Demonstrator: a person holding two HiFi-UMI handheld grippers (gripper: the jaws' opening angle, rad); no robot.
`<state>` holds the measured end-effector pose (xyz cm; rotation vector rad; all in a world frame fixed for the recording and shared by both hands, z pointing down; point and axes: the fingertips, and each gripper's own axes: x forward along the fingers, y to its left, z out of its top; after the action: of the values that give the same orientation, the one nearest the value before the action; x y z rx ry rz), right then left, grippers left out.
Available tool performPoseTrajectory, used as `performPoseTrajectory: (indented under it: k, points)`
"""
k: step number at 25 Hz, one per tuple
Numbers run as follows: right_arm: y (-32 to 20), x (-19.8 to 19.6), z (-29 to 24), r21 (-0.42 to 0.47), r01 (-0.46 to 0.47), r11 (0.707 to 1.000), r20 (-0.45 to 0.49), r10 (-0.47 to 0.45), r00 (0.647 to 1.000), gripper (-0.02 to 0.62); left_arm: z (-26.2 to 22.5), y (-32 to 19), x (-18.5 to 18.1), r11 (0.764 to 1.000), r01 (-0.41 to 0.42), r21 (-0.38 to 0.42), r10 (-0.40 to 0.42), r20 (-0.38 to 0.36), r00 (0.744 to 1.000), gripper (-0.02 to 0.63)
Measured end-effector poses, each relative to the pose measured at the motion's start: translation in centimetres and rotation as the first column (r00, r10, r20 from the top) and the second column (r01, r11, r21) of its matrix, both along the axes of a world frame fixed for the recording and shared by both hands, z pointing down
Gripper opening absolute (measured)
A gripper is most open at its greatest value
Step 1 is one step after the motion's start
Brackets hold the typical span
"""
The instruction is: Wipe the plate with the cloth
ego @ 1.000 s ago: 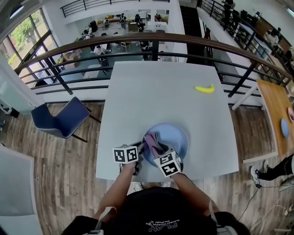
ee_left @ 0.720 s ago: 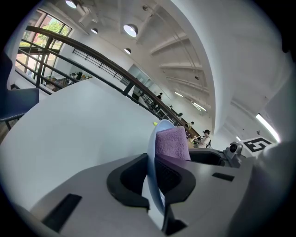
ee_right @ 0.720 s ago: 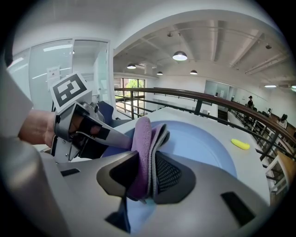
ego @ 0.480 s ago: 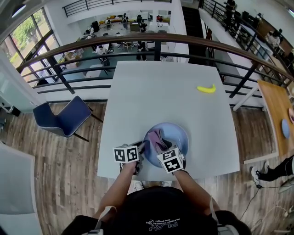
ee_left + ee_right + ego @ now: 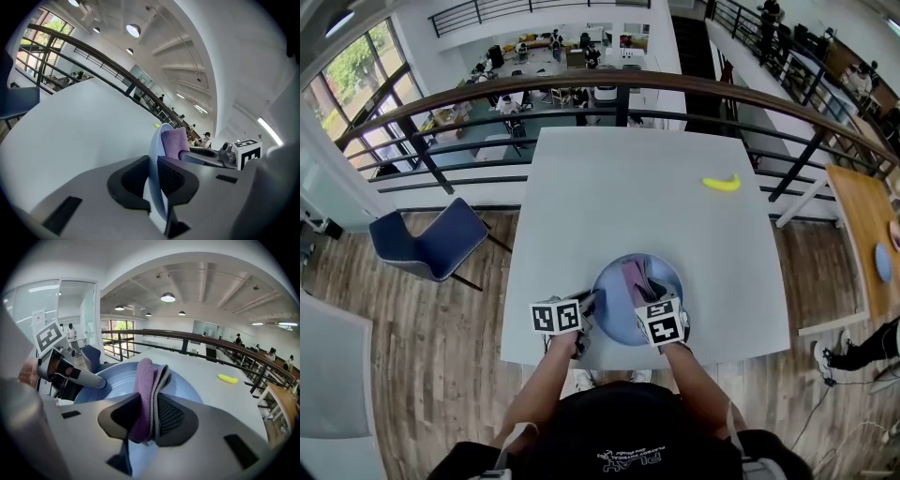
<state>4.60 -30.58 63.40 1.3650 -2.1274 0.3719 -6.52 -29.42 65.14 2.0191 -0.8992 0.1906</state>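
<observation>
A pale blue plate (image 5: 623, 319) lies near the table's front edge. My left gripper (image 5: 589, 302) holds its left rim. In the left gripper view the rim (image 5: 155, 145) runs between the jaws of the left gripper (image 5: 153, 180) with no gap that I can see, though these jaws have just been opening a little. My right gripper (image 5: 651, 292) is over the plate's right half, shut on a folded purple cloth (image 5: 636, 277). In the right gripper view the cloth (image 5: 144, 380) is pinched in the right gripper (image 5: 149, 416) above the plate (image 5: 112, 378).
A yellow banana (image 5: 721, 183) lies at the far right of the grey table (image 5: 619, 178). A railing (image 5: 581, 89) runs behind the table. A blue chair (image 5: 431, 242) stands to the left, a wooden table (image 5: 862, 225) to the right.
My right gripper has carried the cloth to the right across the plate, from its left half to its right half. The left gripper and the plate have stayed in place.
</observation>
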Motion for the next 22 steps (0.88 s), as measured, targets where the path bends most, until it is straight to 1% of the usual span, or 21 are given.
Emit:
performPoseTrajectory:
  k: [4, 12, 18, 22]
  points:
    - [0.1, 2.4, 0.0, -0.029, -0.060, 0.998, 0.006, 0.060, 0.998, 0.110, -0.1, 0.1, -0.2, 1.000, 0.014, -0.004, -0.015, -0.026, 1.000, 0.046]
    - [1.1, 5.4, 1.1, -0.061, -0.137, 0.989, -0.029, 0.136, 0.990, 0.110, 0.0, -0.3, -1.1, 0.999, 0.039, -0.007, -0.040, -0.036, 0.999, 0.048]
    - [1.7, 6.1, 1.3, -0.076, -0.152, 0.985, -0.036, 0.150, 0.988, 0.110, 0.0, -0.2, -1.2, 0.999, 0.045, -0.011, -0.045, -0.034, 0.998, 0.048]
    - [1.7, 5.5, 0.7, -0.056, -0.141, 0.988, -0.028, 0.140, 0.990, 0.110, 0.1, -0.3, -1.3, 0.999, 0.054, -0.006, -0.055, -0.034, 0.998, 0.048]
